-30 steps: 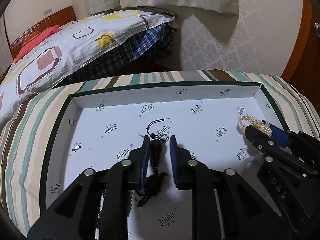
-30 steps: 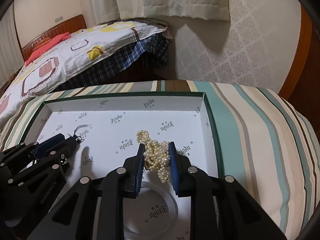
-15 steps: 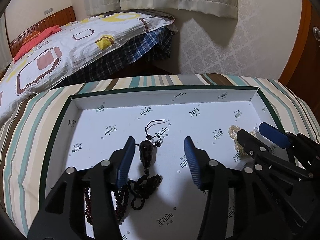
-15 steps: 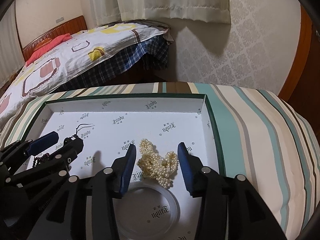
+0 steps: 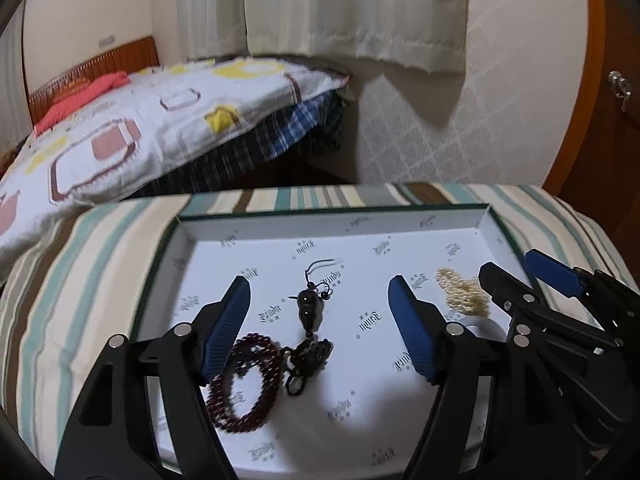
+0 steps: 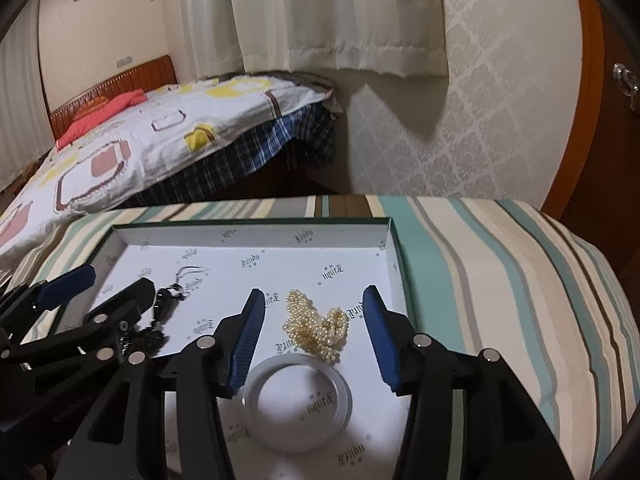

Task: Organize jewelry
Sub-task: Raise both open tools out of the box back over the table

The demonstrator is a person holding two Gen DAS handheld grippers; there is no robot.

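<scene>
A shallow white box (image 5: 400,222) (image 6: 260,236) with a green rim lies on a striped cover. A dark bead necklace with a gourd pendant (image 5: 310,310) (image 6: 162,308) and a dark red bead loop (image 5: 244,384) lie in it on the left. My left gripper (image 5: 320,300) hovers above them, its jaws opening, touching nothing. On the right a bunch of pearls (image 6: 316,330) (image 5: 464,294) lies beside a clear bangle (image 6: 298,396). My right gripper (image 6: 314,312) hangs over the pearls, jaws opening, pads clear of them.
The striped cover (image 6: 500,280) slopes off to the right of the box. Behind it stands a bed (image 5: 140,128) with a patterned quilt, a curtain (image 6: 320,12) and a papered wall. A wooden door (image 5: 612,100) is at the far right.
Both grippers let go of their jewelry, opened wide and rose. The dark necklace and the pearls now lie loose on the box floor.
</scene>
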